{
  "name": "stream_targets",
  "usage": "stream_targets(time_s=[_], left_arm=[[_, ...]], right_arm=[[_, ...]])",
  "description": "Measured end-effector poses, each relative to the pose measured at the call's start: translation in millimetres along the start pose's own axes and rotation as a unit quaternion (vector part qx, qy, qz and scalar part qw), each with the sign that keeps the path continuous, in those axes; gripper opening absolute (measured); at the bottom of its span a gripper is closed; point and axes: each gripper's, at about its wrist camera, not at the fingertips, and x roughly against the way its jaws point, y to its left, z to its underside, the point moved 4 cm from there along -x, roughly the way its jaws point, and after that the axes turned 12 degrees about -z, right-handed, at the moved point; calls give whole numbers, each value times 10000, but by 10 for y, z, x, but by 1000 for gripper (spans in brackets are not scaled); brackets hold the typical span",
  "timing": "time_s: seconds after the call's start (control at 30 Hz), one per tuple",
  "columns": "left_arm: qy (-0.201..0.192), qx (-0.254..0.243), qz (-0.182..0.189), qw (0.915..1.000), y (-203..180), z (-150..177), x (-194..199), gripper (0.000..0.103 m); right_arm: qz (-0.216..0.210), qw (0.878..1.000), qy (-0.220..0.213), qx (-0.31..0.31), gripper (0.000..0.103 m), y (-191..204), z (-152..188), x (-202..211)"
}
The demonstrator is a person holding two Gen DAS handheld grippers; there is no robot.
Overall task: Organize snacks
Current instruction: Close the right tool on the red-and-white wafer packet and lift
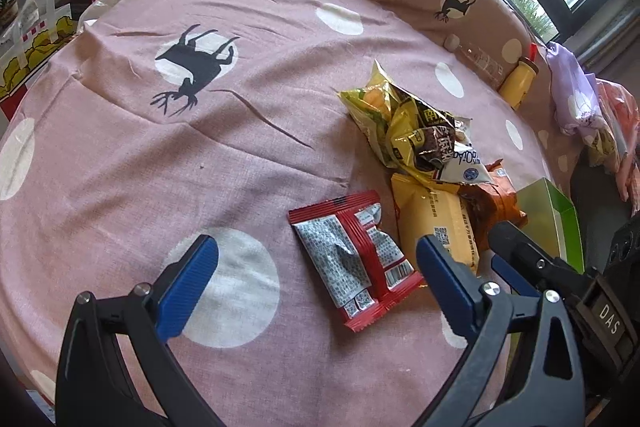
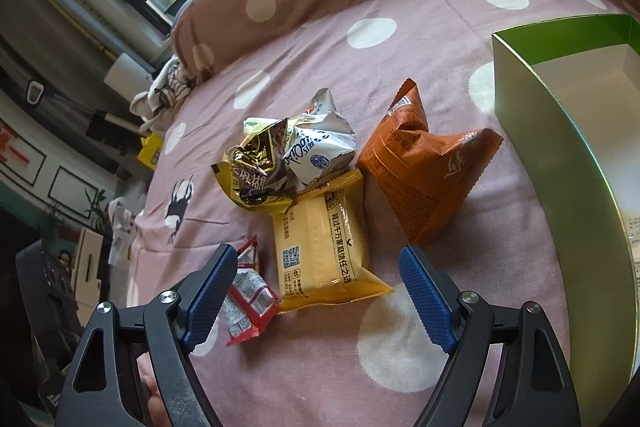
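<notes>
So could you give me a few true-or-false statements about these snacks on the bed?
1. The red foil snack packet lies flat on the pink spotted bedsheet. True.
2. The green cardboard box is full of snacks. False: no snacks show inside it.
3. The right gripper clamps the yellow biscuit pack. False: its fingers stand open, holding nothing.
4. An orange pouch lies between the yellow pack and the box. True.
</notes>
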Motion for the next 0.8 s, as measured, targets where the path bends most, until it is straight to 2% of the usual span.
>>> stream_targets(time_s=[0.1,0.13,0.2,0.23,0.27,0.37,0.43,0.5,0.63,0.7,0.8], left_arm=[[117,-54,51,9999,-24,26,-28,88],[187,-89,75,9998,-32,36,-44,84],[358,-92,189,9991,-41,60,-72,68],[432,-52,259,9987,-45,60,-84,65],[479,-28,340,9983,-51,64,-94,62],[553,-92,366,9978,-86,80,-123,61],[566,-113,313,9978,-96,84,-150,61],[559,-208,210,9980,-100,85,-171,54],[480,-399,134,9980,-121,89,-189,52],[445,-509,169,9976,-152,90,-203,45],[409,-608,169,9972,-176,104,-210,43]], right_arm=[[-448,9989,58,125,72,146,-24,-17],[-645,9977,139,128,64,197,-35,-46],[-932,9947,419,138,54,291,-44,-149],[-1000,9932,569,174,51,340,-43,-208],[-1032,9920,690,215,50,375,-37,-263],[-928,9899,986,412,49,473,-19,-466],[-598,9898,1192,501,49,464,17,-634],[-347,9885,1424,385,49,387,73,-798],[-497,9867,1525,275,49,327,119,-868],[-562,9856,1577,239,49,311,131,-888],[-621,9849,1597,261,49,288,136,-894]])
